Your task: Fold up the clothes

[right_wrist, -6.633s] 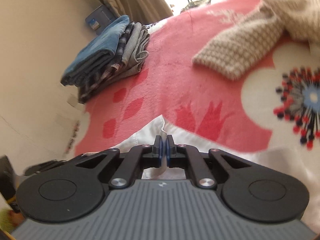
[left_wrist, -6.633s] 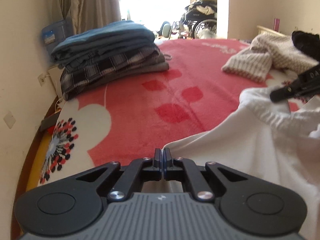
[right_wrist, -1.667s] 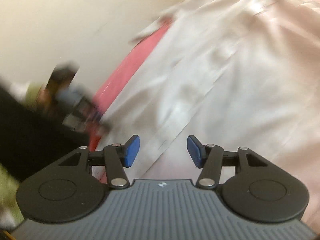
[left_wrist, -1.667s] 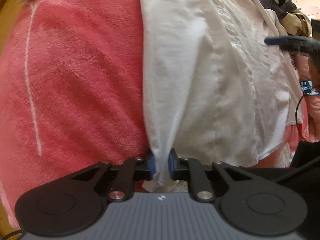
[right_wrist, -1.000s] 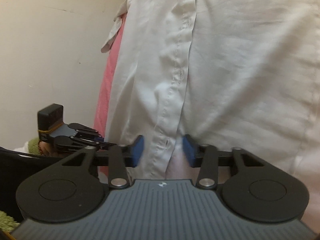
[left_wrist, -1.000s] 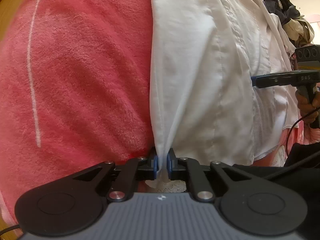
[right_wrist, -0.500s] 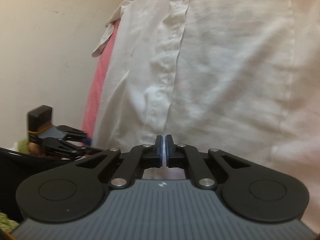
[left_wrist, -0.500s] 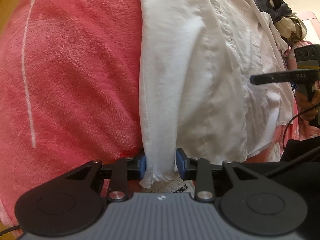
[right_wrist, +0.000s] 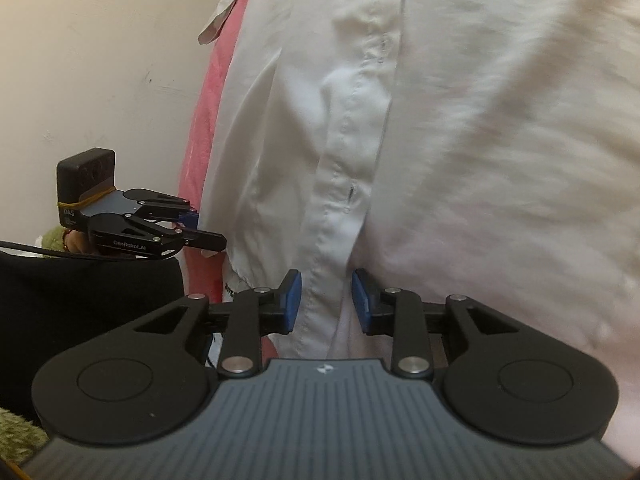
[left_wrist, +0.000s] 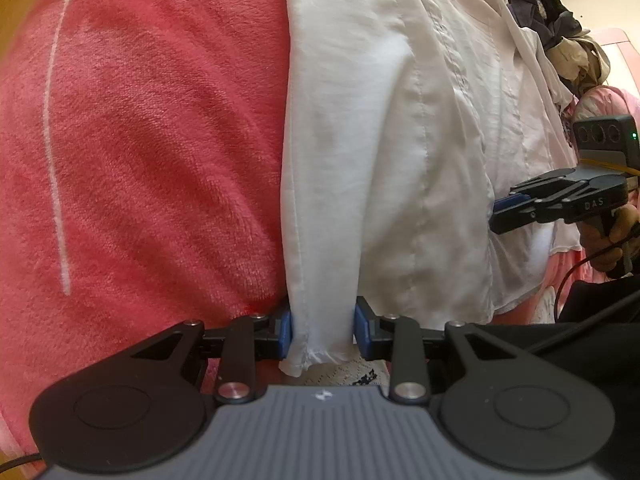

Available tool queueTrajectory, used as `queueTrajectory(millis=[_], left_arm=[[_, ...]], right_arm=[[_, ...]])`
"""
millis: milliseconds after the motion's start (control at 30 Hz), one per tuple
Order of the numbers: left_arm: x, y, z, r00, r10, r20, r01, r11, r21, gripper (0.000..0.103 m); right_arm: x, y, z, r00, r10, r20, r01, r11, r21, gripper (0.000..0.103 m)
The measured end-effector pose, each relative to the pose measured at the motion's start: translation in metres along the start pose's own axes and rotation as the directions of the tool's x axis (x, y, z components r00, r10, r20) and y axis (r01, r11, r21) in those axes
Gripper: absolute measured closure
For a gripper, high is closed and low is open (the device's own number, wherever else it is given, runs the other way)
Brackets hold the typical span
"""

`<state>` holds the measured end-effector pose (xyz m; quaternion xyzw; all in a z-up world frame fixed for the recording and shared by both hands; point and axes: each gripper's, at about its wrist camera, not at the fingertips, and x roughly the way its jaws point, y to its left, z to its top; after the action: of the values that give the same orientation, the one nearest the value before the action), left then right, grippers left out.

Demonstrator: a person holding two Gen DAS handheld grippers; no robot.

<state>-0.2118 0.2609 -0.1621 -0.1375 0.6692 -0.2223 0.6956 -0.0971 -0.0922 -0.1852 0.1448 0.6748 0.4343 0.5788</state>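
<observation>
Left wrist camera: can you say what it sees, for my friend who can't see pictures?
A white shirt lies spread on a fuzzy red blanket, and the left gripper has its blue pads open around the shirt's near edge. At the right, a hand holds the right gripper over the shirt's other side.

Plain white shirt (left_wrist: 400,152) with stitched seams, lying on a fuzzy coral-red blanket (left_wrist: 160,140) that has a thin white line at the left. Both tongs are black with bright blue pads (right_wrist: 293,298); wall (right_wrist: 100,60) upper left is cream.
</observation>
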Motion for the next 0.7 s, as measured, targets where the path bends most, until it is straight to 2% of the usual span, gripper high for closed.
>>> queueTrajectory(millis=[100,133,300,433,700], left_arm=[[-0.002,0.001,-0.001,1.000,-0.001,-0.001,0.001,1.000,0.001,0.071],[-0.003,0.000,-0.001,1.000,-0.001,-0.001,0.001,1.000,0.002,0.071],[-0.008,-0.001,0.000,1.000,-0.006,0.000,0.006,1.000,0.011,0.063],[-0.015,0.002,-0.001,1.000,-0.022,0.022,0.022,1.000,0.008,0.054],[-0.018,0.005,-0.004,0.999,0.002,0.046,-0.002,1.000,0.012,0.056]], right_arm=[[-0.006,0.003,-0.003,0.999,-0.021,0.025,0.021,0.999,-0.033,0.100],[-0.010,0.004,-0.004,0.999,-0.030,0.037,0.032,0.998,-0.051,0.102],[-0.032,0.007,-0.006,0.994,-0.069,0.080,0.076,0.993,-0.090,0.103],[-0.040,-0.004,-0.007,0.989,-0.123,0.086,0.130,0.989,-0.070,0.103],[-0.049,-0.012,-0.008,0.982,-0.161,0.094,0.167,0.984,-0.066,0.103]])
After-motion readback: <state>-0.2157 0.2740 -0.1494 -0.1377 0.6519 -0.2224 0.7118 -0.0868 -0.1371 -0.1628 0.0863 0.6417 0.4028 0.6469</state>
